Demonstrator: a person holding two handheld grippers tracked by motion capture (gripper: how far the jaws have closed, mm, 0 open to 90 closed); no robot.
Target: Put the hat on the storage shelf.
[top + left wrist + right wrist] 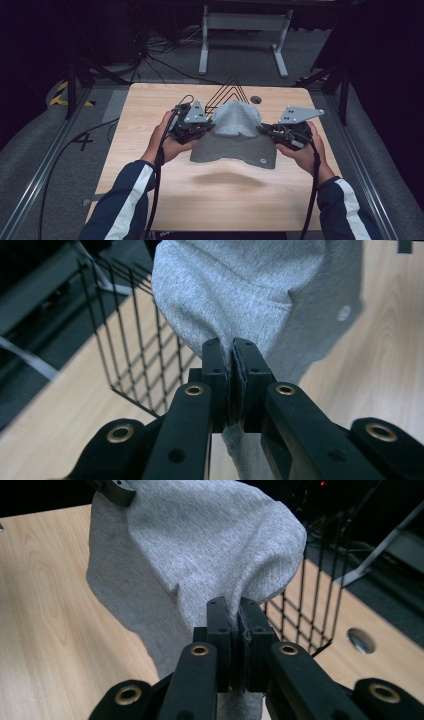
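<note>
A grey cloth garment [234, 136] hangs in the air above the wooden table [150, 185], stretched between both grippers, and casts a shadow on the wood below. My left gripper [209, 126] is shut on the cloth's left edge; in the left gripper view the grey cloth [250, 295] is pinched between the jaws of that gripper [232, 347]. My right gripper [262, 130] is shut on the right edge, and the right gripper view shows the cloth [200, 555] clamped in the gripper [235, 607]. A small white mark [262, 161] sits near the garment's lower right corner.
A black wire rack [227, 92] stands at the table's far edge behind the cloth. A round hole [256, 99] is in the tabletop at the back right. A white frame stand [244, 30] is on the floor beyond. Cables trail on the floor at left.
</note>
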